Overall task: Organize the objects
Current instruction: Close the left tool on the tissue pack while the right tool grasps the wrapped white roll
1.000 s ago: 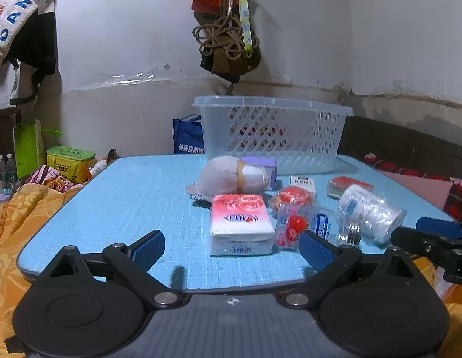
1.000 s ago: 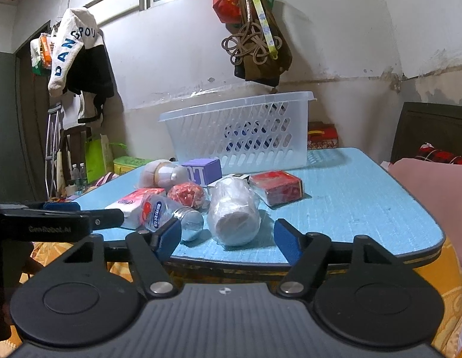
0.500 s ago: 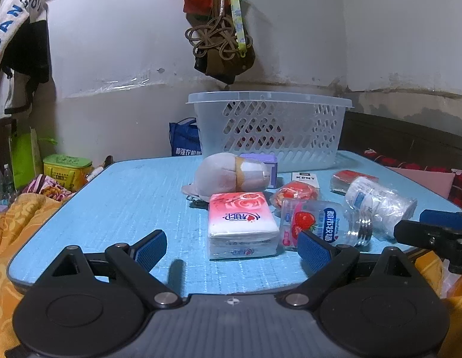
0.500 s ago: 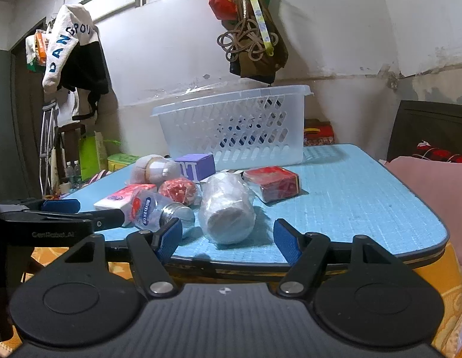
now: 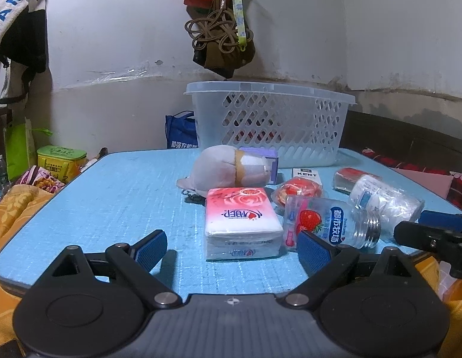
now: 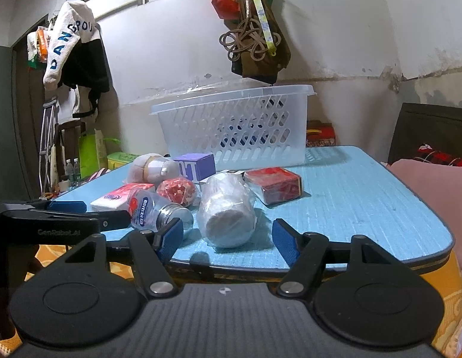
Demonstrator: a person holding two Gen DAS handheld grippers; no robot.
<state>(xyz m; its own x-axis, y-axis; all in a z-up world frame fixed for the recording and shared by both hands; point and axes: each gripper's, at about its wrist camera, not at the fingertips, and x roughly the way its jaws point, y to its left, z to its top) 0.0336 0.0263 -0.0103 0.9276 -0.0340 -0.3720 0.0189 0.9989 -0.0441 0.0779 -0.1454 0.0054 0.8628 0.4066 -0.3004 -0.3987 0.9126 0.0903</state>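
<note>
Both grippers have advanced toward the near edge of the blue table (image 5: 120,197) over the last second; the clutter now fills more of each view than it did. Nothing on the table has shifted, and nothing has been lifted.

Left gripper (image 5: 231,246): fingers wide apart, empty, lined up on the pink tissue pack (image 5: 241,217), which lies just ahead of the pads without contact. Right gripper (image 6: 228,237): fingers likewise spread, empty, with the plastic-wrapped white roll (image 6: 228,208) between and just beyond the tips.

Judgement: the approach is closing on a first pick with each hand; organizing proper has not begun.

Container: the clear lattice basket (image 5: 269,125) stands at the far side of the table, upright, behind the items. Through its openings only colours from things behind or beyond it show; whether anything lies inside cannot be told, and none of the loose items is in it.

Loose on the table, near the basket: a strawberry-label clear bottle (image 5: 326,223) on its side, touching the tissue pack; a red wrapped ball (image 5: 299,191); a KENT carton (image 5: 305,174); a red box (image 6: 274,185); a purple box (image 6: 198,167); a taped beige bundle (image 5: 228,170)
</note>
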